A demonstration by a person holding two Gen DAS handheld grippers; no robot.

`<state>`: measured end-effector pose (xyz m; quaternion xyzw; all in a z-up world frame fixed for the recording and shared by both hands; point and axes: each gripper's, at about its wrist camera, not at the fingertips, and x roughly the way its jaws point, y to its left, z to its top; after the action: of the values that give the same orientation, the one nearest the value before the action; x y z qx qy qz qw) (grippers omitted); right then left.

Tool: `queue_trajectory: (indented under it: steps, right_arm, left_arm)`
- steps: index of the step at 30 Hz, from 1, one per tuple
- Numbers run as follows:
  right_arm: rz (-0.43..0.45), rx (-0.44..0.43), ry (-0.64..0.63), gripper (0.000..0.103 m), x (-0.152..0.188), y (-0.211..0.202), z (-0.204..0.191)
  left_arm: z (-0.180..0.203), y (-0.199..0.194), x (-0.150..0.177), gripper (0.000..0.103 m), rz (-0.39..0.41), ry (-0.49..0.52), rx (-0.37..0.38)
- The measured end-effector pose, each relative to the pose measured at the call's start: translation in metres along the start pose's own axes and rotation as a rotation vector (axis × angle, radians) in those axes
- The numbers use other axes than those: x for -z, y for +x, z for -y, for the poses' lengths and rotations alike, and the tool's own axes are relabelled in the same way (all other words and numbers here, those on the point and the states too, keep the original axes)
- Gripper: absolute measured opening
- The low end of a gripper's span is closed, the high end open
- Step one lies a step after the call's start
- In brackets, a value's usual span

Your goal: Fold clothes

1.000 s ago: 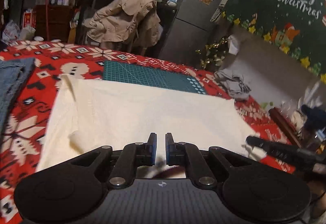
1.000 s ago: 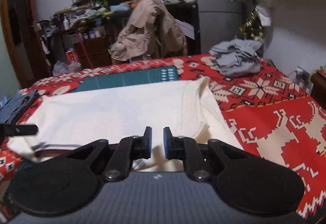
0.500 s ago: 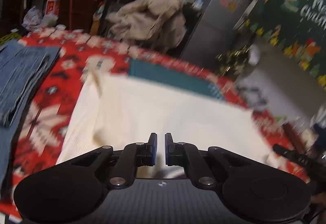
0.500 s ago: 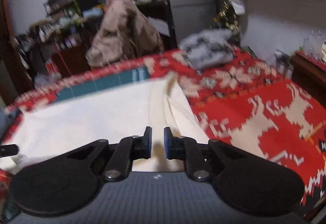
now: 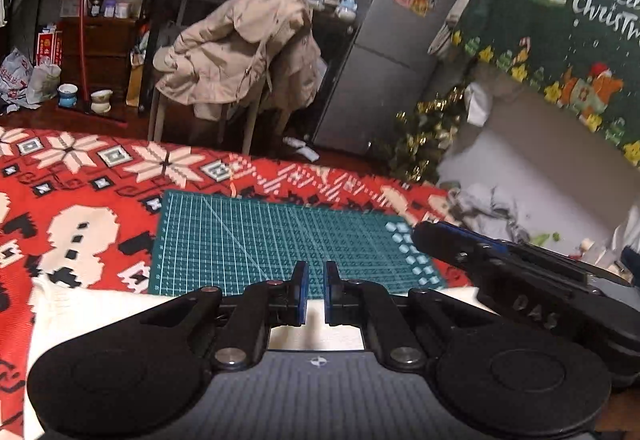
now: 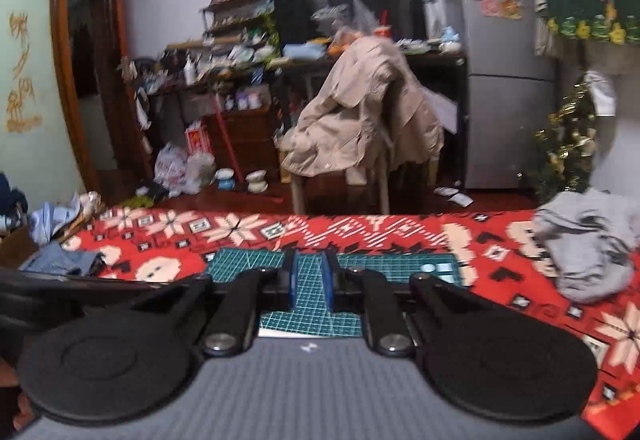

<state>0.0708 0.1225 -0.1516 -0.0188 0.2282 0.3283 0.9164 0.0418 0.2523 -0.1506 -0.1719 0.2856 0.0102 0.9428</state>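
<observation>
My left gripper (image 5: 315, 292) narrow, cloth in it unclear. Right gripper (image 6: 310, 282) slightly wider, grip unclear. Since a second ago cream knit garment (image 5: 80, 316) lies nearer, under grippers; green gridded cutting mat (image 5: 256, 240) uncovered: likely fold carried across.

Red Nordic-pattern blanket (image 5: 80, 176) is covering the work surface. Green cutting mat (image 5: 256, 240) is lying flat on it mid-surface; cream garment (image 5: 92, 312) is lying on the blanket, its far edge overlapping the mat's near edge. Crumpled grey garment (image 6: 592, 252) is sitting on the blanket's right side, denim clothing (image 6: 64, 260) is lying at the left edge.
</observation>
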Motion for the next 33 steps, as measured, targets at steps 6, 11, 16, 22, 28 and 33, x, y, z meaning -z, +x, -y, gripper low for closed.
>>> queue_trajectory:
  steps: [6, 11, 16, 22, 28, 33]
  right_arm:
    - [-0.107, -0.039, -0.003, 0.014, 0.021, 0.031, -0.002]
    - [-0.166, -0.033, 0.011, 0.014, 0.033, 0.050, 0.003]
    - [-0.215, -0.016, 0.027, 0.013, 0.044, 0.066, 0.007]
    - [-0.213, 0.001, 0.047, 0.013, 0.045, 0.075, 0.007]
    - [-0.199, 0.055, 0.040, 0.015, 0.044, 0.070, 0.014]
    - [-0.197, 0.053, 0.182, 0.015, 0.044, 0.060, 0.051]
  left_arm:
    - [0.000, 0.019, 0.019, 0.006, -0.061, 0.093, -0.005]
    - [-0.010, 0.035, 0.018, 0.006, -0.076, 0.011, -0.005]
    - [-0.006, 0.038, 0.019, 0.006, -0.074, 0.022, -0.019]
    - [-0.013, 0.039, 0.016, 0.007, -0.081, -0.030, -0.006]
    - [-0.014, 0.035, 0.014, 0.007, -0.097, -0.025, -0.021]
    - [-0.032, 0.030, 0.009, 0.007, -0.130, -0.145, -0.007]
